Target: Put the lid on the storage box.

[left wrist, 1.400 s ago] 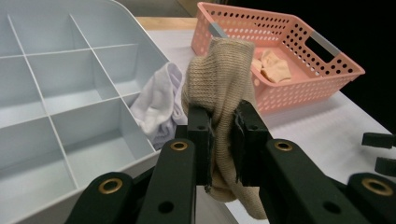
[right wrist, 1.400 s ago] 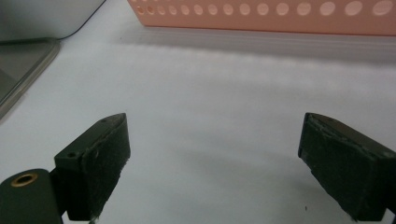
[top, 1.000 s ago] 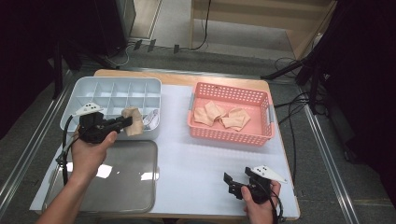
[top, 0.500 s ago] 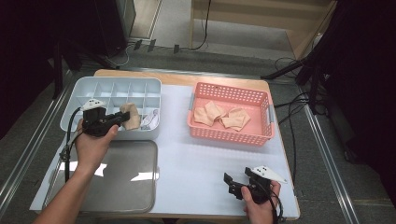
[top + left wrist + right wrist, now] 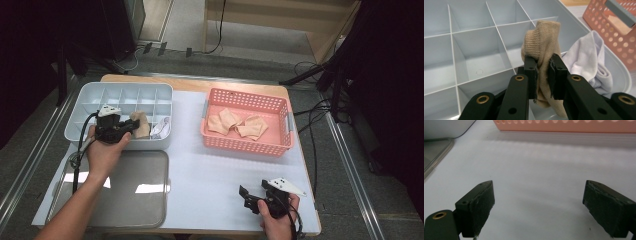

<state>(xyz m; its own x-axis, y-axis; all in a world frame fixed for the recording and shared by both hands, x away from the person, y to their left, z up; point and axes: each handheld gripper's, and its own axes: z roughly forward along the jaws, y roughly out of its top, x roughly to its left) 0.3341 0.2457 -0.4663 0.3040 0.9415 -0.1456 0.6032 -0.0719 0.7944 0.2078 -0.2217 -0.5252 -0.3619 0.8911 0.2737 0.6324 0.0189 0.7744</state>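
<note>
jaws pinch beige sock point(image 5: 541, 47) above divided tray point(image 5: 474, 50)

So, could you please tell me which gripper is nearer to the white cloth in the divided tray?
Left. The left gripper hangs over the tray just beside the white cloth, clamping a beige sock; the right gripper sits open at the table's near edge.

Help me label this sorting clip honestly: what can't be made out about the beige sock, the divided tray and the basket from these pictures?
- Beige sock: left gripper view, its middle is hidden between the pads of the left gripper.
- White cloth: same view, partly behind the sock and jaw.
- Grey divided tray: cut off by the frame edges; which compartment lies under the sock is unclear.
- Beige pieces in the pink basket: high view, too small to count.
</note>
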